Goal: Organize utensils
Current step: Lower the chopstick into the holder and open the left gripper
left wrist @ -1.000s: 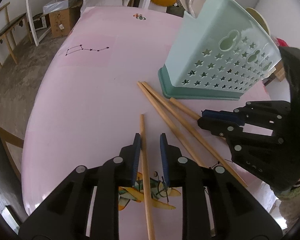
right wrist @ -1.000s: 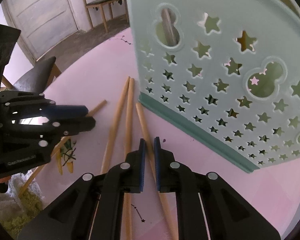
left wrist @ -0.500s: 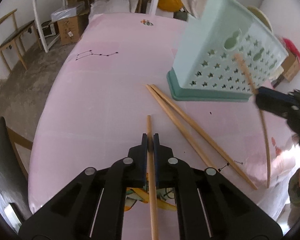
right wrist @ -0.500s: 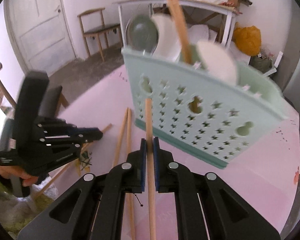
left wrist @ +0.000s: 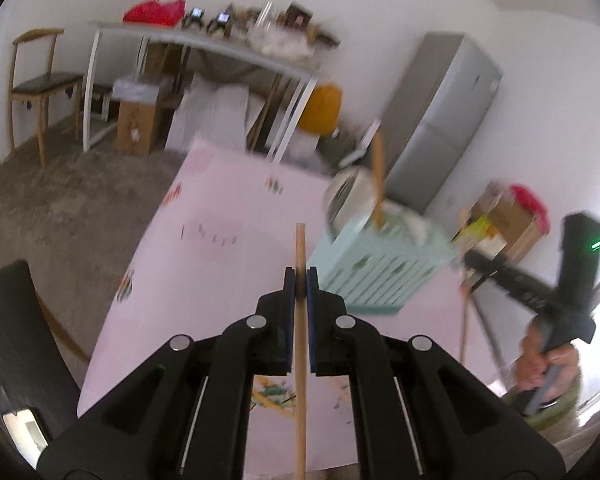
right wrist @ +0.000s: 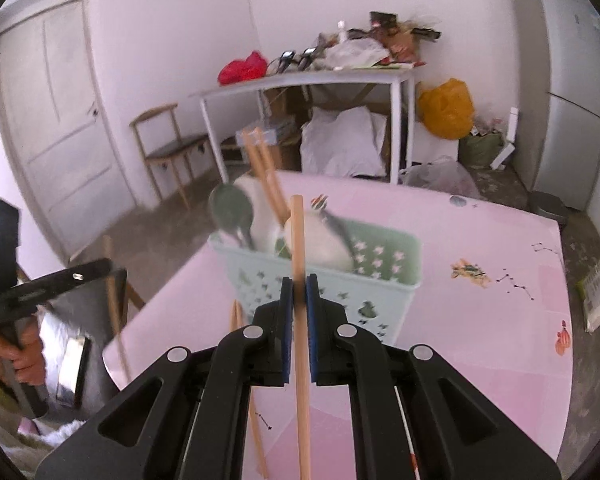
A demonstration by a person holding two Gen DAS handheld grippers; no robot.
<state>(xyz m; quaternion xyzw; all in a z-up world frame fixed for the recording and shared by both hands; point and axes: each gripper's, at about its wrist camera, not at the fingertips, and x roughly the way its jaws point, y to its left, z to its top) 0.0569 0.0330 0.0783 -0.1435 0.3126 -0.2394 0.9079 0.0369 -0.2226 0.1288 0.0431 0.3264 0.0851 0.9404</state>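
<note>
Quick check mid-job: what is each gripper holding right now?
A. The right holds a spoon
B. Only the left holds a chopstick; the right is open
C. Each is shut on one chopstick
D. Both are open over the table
C: the left gripper has its pads closed on a chopstick, and the right gripper is likewise shut on its own chopstick, near the basket.

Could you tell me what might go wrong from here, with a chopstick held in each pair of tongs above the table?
Each chopstick is pinched across a small part of its length: the left tongs hold one chopstick, the right tongs another, so either could pivot or slip. The mint caddy already holds spoons and chopsticks, so a tip could catch on them. Two chopsticks left on the pink table may be knocked.
</note>
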